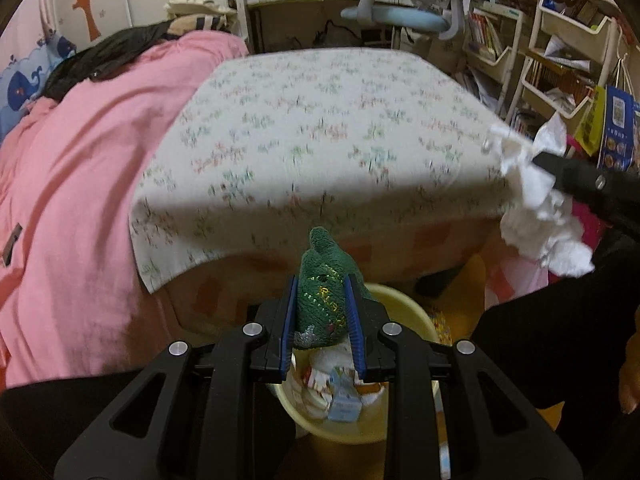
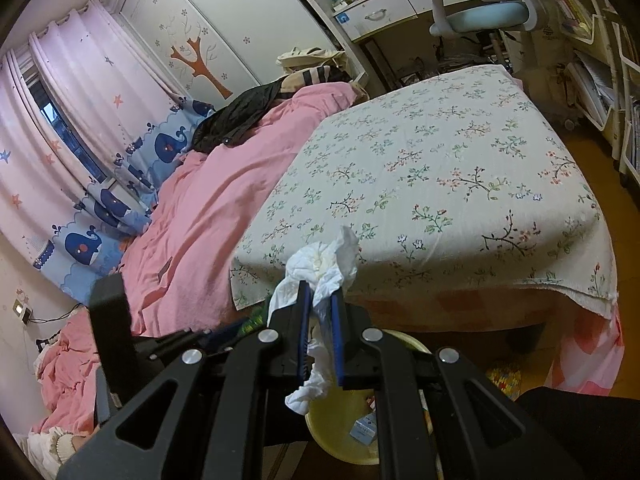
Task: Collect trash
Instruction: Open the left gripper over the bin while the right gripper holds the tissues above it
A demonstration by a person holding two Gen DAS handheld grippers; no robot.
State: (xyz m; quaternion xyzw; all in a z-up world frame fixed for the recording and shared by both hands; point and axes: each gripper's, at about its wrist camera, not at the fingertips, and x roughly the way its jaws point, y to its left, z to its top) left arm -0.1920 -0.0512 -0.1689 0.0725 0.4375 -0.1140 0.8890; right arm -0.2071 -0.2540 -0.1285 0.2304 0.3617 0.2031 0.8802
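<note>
Bedroom scene: a bed (image 2: 460,168) with a floral sheet and a pink quilt (image 2: 208,200) fills the background, with a desk and shelves beyond.

Left hand-held gripper (image 1: 322,312) is clamped on a green cloth (image 1: 324,280), held directly above a yellow bin (image 1: 400,304) on the floor at the foot of the bed. Right hand-held gripper (image 2: 320,320) is clamped on a crumpled white tissue (image 2: 328,264), also over the bin (image 2: 344,440), which already holds a small carton and paper scraps.

Judgement: the step in hand is the drop. Each load should be centred over the bin mouth before the jaws part. The tissue is light and trails below the jaws, so it may cling to a pad; lower it well inside the rim and open fully. Release one side at a time to keep the two hand-held grippers apart.

Writing: the cloth carries gold stitching, not legible. Print on the carton in the bin is too small to read. No brand can be confirmed.
</note>
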